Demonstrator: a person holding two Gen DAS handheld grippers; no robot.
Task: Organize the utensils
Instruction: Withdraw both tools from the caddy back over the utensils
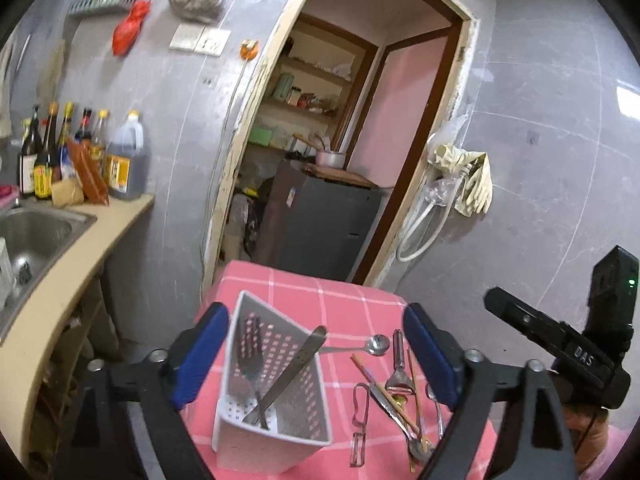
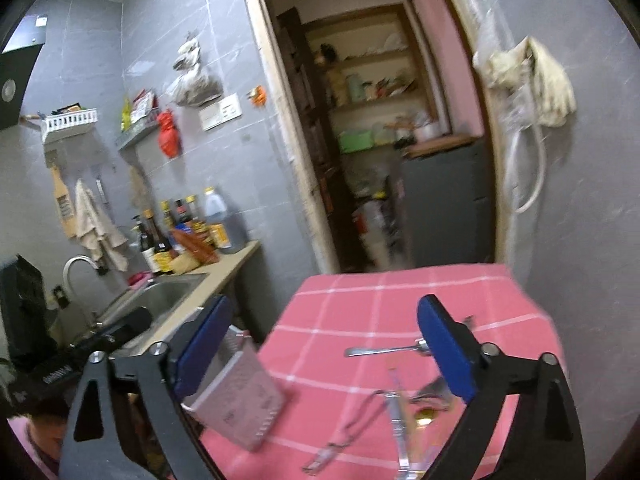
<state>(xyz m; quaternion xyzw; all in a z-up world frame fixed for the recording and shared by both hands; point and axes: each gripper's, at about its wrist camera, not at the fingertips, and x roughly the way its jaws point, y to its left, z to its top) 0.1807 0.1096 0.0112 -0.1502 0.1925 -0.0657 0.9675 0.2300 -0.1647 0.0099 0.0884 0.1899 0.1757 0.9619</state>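
Over on the left side of the pink checked cloth (image 1: 348, 304) stands the perforated white holder (image 1: 276, 384), and everything gets placed off it. The left gripper (image 1: 316, 360) straddles it with jaws spread wide, blue pads clear of its walls, gripping nothing. Inside, a fork (image 1: 250, 360) stands tines up toward the holder's far corner, and a flat steel handle (image 1: 292, 364) leans from the holder's floor up and right, its tip poking past the rim.

Here's the worry: that holder looks light and tall, and it sits close to the cloth's near-left edge. My read is that a pad clipping its wall on the way past could tip it or push it off, spilling both pieces.

Right of the holder, a small spoon (image 1: 368, 346) lies crosswise, bowl pointing away from the holder. Nearer the camera lies a tangle: a peeler (image 1: 398, 368) running near-to-far with its blade nearer the camera, chopsticks (image 1: 384, 388) slanting across it, a wire clip (image 1: 360, 412) just beside the holder. Grabbing one piece from that overlap likely drags a neighbour along.

Further right again, the right gripper (image 2: 332, 350) hangs wide open above the loose pieces, nothing between its pads. Its picture is blurred, so I can't tell which piece it's lined up on.
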